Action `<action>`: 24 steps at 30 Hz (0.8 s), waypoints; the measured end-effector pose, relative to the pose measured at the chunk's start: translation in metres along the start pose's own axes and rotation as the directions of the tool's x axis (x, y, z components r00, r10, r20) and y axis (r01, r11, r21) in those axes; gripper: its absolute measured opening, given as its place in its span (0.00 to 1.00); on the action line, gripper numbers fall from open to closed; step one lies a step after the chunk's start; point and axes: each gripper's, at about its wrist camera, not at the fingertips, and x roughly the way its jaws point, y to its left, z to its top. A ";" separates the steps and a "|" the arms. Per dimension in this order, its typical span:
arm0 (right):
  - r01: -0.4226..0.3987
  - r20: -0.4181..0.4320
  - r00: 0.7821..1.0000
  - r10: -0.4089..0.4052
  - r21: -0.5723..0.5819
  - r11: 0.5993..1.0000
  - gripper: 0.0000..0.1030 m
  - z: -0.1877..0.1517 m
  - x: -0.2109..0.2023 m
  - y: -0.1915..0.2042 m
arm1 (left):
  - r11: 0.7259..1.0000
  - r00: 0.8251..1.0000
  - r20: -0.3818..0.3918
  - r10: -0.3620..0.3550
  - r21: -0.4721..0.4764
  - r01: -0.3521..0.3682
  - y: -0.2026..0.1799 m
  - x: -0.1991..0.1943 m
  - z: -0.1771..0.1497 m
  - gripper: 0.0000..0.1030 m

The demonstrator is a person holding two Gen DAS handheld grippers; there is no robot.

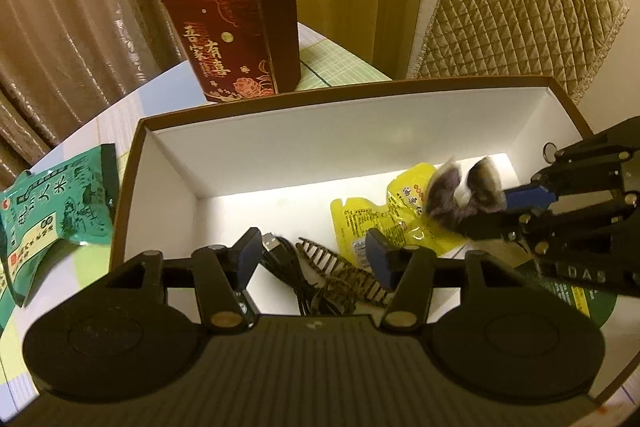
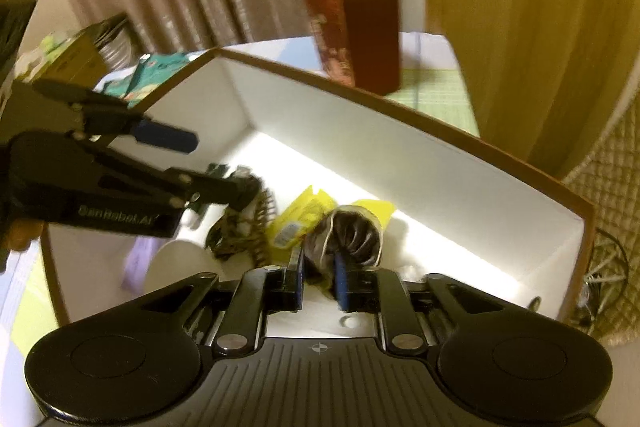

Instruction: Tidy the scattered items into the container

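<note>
Right gripper (image 2: 319,281) jaws parted, dark furry pouch (image 2: 352,235) loose between them, lower centre; left gripper (image 1: 314,259) jaws released, empty. Green rice packet (image 1: 52,211) left outside brown-rimmed white box (image 1: 360,131), far left on tabletop – pouch could be snagged on withdrawal

The dark red paper bag (image 1: 240,39) at the far side reads 吾家有喜, the green packet (image 1: 52,211) at left shows 大米, and the left gripper (image 2: 224,167) carries "GenRobot.AI".
</note>
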 end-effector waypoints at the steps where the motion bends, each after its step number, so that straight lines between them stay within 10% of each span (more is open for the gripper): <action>1: 0.020 0.009 1.000 -0.020 -0.021 1.000 0.73 -0.001 -0.002 0.004 | 1.000 1.000 0.002 0.003 -0.004 -0.003 0.000 -0.002 -0.001 0.53; 2: 0.039 0.031 0.999 -0.038 -0.040 0.998 0.90 -0.004 -0.005 0.007 | 1.000 1.000 0.005 0.006 -0.009 -0.006 0.001 -0.005 -0.001 0.54; 24: 0.091 0.063 0.993 -0.095 0.056 0.994 0.98 -0.036 -0.057 0.032 | 0.997 0.995 0.074 0.067 -0.054 -0.063 -0.004 -0.066 -0.030 0.83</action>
